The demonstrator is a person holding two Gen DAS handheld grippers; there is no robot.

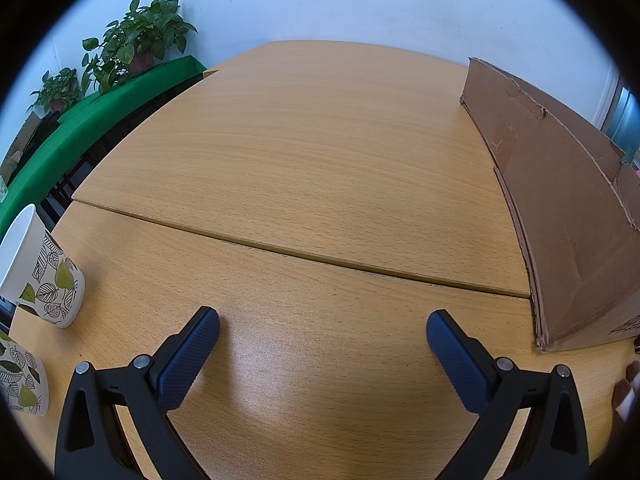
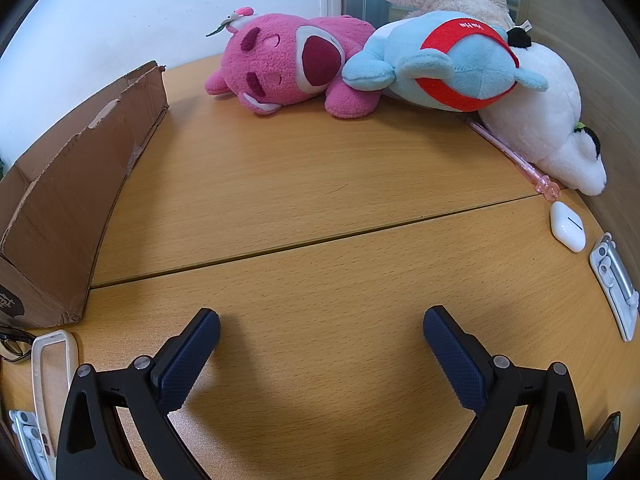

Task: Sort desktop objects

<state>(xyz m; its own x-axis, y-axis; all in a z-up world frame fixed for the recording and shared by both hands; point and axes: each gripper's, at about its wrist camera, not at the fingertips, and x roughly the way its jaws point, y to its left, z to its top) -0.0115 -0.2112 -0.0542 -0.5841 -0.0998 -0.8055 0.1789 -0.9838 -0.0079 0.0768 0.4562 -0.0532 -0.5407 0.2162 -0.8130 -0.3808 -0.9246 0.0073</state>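
Note:
My left gripper [image 1: 322,330] is open and empty above bare wooden table [image 1: 300,152]. Two leaf-printed paper cups [image 1: 44,280] [image 1: 20,380] stand at its left. A cardboard box [image 1: 560,200] stands at its right. My right gripper [image 2: 322,328] is open and empty over the table. Ahead of it lie a pink plush [image 2: 288,64], a blue and red plush [image 2: 448,60] and a white plush [image 2: 548,120]. A pink pen [image 2: 516,160], a white earbud case [image 2: 567,226] and a silver clip [image 2: 614,284] lie at the right. The same box [image 2: 72,184] stands at its left.
A white frame-shaped object [image 2: 48,380], another silver clip [image 2: 28,440] and black glasses [image 2: 12,344] lie at the right wrist view's lower left. A dark object [image 2: 604,436] sits at its lower right. Potted plants [image 1: 136,40] stand on a green-covered table [image 1: 80,128] beyond the left edge.

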